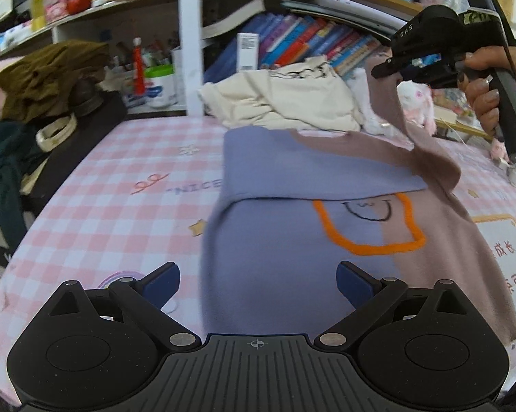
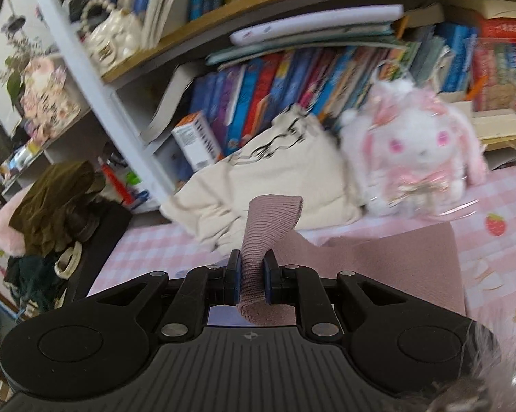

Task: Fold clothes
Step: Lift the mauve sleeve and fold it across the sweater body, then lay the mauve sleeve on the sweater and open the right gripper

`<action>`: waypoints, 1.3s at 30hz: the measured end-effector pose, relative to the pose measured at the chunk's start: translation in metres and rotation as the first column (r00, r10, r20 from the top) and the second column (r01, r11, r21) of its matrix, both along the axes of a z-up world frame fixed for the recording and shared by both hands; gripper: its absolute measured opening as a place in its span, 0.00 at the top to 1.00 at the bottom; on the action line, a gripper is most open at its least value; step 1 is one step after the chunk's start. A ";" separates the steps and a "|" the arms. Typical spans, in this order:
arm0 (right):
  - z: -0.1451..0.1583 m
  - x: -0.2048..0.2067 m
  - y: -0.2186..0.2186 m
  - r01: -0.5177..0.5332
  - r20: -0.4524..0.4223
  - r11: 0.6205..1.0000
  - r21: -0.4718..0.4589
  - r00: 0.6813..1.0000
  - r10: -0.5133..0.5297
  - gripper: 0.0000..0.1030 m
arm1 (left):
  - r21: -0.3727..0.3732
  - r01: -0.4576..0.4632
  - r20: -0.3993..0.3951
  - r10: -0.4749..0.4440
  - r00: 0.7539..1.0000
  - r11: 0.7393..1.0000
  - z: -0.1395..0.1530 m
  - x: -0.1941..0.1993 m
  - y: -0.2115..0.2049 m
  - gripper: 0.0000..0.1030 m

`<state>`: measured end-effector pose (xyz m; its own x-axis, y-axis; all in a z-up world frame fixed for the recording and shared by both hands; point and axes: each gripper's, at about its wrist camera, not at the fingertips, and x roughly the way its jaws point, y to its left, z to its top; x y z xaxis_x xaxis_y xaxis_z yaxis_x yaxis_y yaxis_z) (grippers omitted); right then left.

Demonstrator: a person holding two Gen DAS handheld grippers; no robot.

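Your right claw (image 2: pixel 252 276) pinches the brown sleeve (image 2: pixel 264 237) above the sweater (image 1: pixel 292 240); fold it leftward, toward your wide-open left claw (image 1: pixel 258 283).

A home bedroom: crowded bookshelves (image 1: pixel 309 37), plush rabbit (image 2: pixel 415 158), checked bedsheet (image 1: pixel 120 185).

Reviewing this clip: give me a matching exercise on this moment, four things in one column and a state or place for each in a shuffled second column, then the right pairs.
Things:
1. left gripper
2. right gripper
3. cream garment
4. olive cloth

States or places:
A. clamped on the mauve ribbed cuff
B. heaped on dark things at the table's left edge
C. jaws wide apart, nothing between them
D. crumpled against the books, behind the sweater

Pairs: 1-C, 2-A, 3-D, 4-B

The cuff belongs to the blue and mauve sweater lying on the checked tablecloth.
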<state>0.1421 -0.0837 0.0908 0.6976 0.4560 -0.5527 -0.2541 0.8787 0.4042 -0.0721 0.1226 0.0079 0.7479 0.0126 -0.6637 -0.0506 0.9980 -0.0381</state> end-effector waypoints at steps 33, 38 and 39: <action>-0.061 -0.081 -0.039 0.030 -0.136 0.998 -0.059 0.990 -0.038 0.58 | -0.072 0.059 -0.033 -0.062 0.998 0.996 -0.013 0.022 0.014 0.03; -0.081 -0.126 -0.060 0.050 -0.174 0.991 -0.123 0.982 -0.071 0.46 | -0.071 0.087 -0.059 -0.092 0.994 0.994 -0.015 0.022 0.016 0.03; -0.085 -0.136 -0.064 0.057 -0.179 0.988 -0.142 0.980 -0.082 0.45 | -0.069 0.094 -0.067 -0.098 0.993 0.993 -0.017 0.022 0.016 0.03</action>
<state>0.0064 -0.1473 0.0055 0.6054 0.3218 -0.7279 -0.1230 0.9414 0.3139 -0.0503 0.1389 -0.0087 0.6955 -0.1020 -0.7113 0.0405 0.9939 -0.1029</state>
